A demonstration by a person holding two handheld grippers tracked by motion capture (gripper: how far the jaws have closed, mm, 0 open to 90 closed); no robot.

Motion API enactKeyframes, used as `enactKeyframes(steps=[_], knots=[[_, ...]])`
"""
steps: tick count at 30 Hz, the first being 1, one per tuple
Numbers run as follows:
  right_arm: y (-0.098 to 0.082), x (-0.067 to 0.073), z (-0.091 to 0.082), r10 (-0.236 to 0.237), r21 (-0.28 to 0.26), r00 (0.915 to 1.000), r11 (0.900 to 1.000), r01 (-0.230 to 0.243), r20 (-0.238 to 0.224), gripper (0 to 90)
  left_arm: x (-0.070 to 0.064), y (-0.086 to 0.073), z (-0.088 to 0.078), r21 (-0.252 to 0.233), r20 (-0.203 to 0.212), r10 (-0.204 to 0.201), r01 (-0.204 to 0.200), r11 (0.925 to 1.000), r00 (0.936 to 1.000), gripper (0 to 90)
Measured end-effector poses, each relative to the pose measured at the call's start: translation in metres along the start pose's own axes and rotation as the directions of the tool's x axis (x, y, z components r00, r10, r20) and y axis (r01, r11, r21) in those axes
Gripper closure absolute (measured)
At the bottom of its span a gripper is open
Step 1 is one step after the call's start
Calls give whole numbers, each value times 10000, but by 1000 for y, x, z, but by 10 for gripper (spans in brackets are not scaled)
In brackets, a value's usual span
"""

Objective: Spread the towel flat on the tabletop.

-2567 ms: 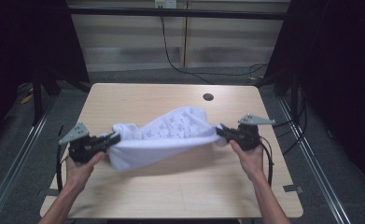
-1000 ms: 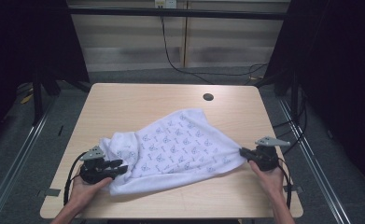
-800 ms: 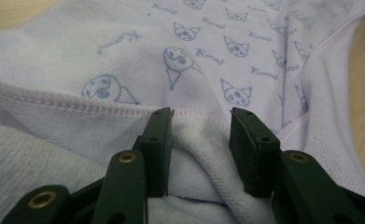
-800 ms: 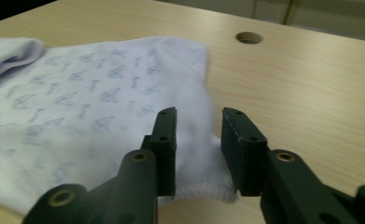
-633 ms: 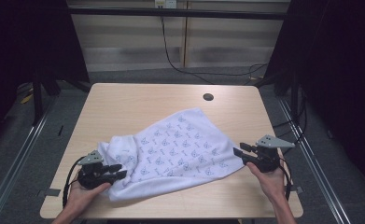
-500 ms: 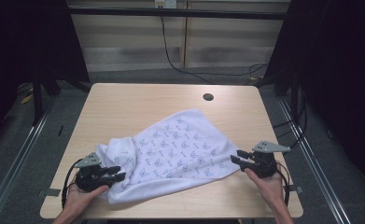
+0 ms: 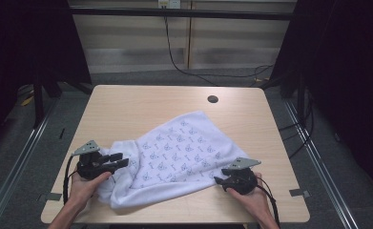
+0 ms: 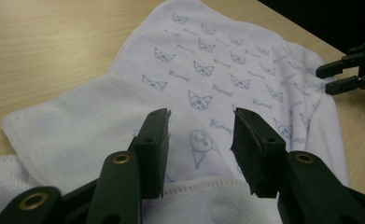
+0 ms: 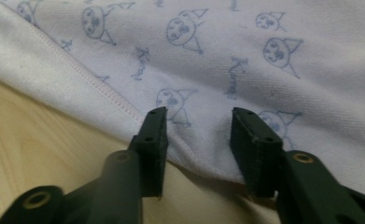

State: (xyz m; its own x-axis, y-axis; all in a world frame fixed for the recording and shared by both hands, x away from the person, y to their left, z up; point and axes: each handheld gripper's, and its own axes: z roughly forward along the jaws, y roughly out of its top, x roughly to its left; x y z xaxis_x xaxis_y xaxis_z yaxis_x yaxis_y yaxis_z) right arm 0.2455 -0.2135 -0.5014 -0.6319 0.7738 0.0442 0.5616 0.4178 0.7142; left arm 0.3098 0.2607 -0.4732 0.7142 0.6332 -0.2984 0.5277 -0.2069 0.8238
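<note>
Pale wooden worktop (image 7: 127, 109) carries a white towel (image 7: 174, 157) printed with small cat faces, spread flat across its near half. At the towel's near-left corner the left gripper (image 7: 119, 160) hovers, jaws apart and empty. The right gripper (image 7: 218, 180) at the near-right edge has just been opening, nothing clamped.

My white terry towel with small blue cat-face print (image 7: 174, 155), spread flat diagonally on the counter, near-left corner folded over

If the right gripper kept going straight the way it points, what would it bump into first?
Most likely the white towel. The right gripper has open jaws that have just been opening, with nothing between them, and the towel's hemmed edge lies right ahead on the table, though exact depth is unclear.
</note>
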Motion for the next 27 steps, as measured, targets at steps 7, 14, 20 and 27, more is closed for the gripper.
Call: enactKeyframes(steps=[7,14,20,27], knots=[[2,-34,0,577,-14,9964,9983,-577,626,856,-1,-1,-4,-43,80,93,-92,9999,9999,550],[8,-100,3,1803,-143,9711,9835,-1803,1561,855,1,-2,-4,13,63,-26,26,10000,10000,548],[13,-114,3,2291,-690,9608,9729,-2208,1558,778,6,-8,-7,14,-79,-89,89,10000,9999,543],[38,-54,-6,1508,-1494,9885,9777,-1476,97,663,7,-17,-4,300,523,-184,169,9994,9985,489]])
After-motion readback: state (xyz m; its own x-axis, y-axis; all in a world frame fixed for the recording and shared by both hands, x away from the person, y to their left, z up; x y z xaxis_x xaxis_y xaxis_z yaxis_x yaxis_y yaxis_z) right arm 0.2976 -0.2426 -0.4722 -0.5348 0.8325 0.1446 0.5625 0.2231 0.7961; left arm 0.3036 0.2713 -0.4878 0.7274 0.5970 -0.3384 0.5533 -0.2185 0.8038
